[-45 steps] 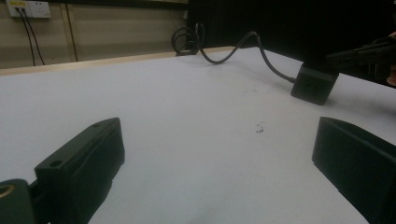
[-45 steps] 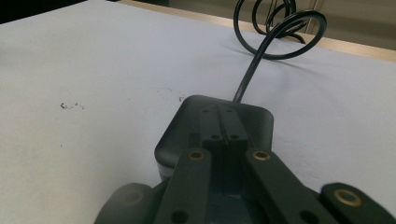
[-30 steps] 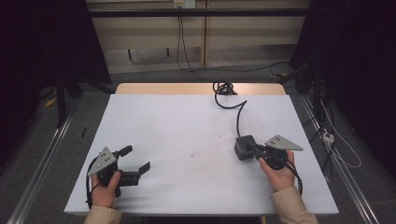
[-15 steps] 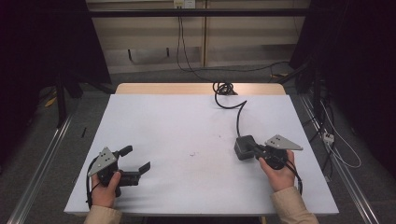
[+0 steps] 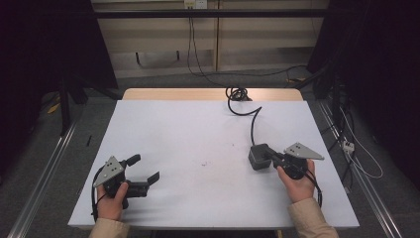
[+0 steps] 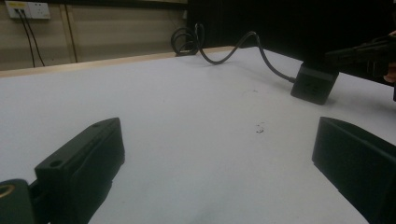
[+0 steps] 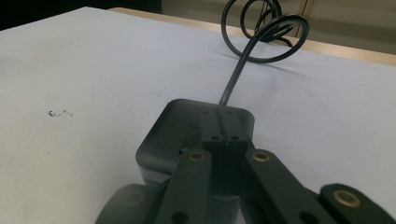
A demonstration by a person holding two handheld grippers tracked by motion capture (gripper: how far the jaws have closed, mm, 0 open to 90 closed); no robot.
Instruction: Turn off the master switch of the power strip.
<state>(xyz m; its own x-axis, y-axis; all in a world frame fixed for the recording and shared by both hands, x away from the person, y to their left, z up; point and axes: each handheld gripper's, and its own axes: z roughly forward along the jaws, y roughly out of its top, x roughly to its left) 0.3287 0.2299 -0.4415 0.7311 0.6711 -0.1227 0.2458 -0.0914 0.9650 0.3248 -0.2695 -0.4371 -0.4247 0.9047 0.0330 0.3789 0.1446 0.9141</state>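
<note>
Tongs status, both hands. Left tongs (image 5: 144, 168) are resting low over the near left part of the white surface (image 5: 198, 134), and I am keeping their jaws spread wide with nothing between them; in the left gripper view the two black jaws are standing far apart at either side with bare surface in the gap. My left hand (image 5: 113, 201) is gripping the handle behind them.

Right tongs (image 5: 270, 157) are sitting against the black box (image 5: 258, 156), which is lying flat on the surface directly ahead of them. In the right gripper view the jaws are drawn close together and are meeting the near face of the black box (image 7: 196, 133), but I cannot tell whether they are actually pinching it or merely touching it. My right hand (image 5: 296, 181) is holding that handle.

Black cable (image 5: 253, 119) is running from the far side of the box, away from the right tongs, bending once and ending in a coil (image 5: 236, 93) at the far edge of the surface. A small dark smudge (image 5: 203, 162) is lying between the two tongs, nearer the right ones.
</note>
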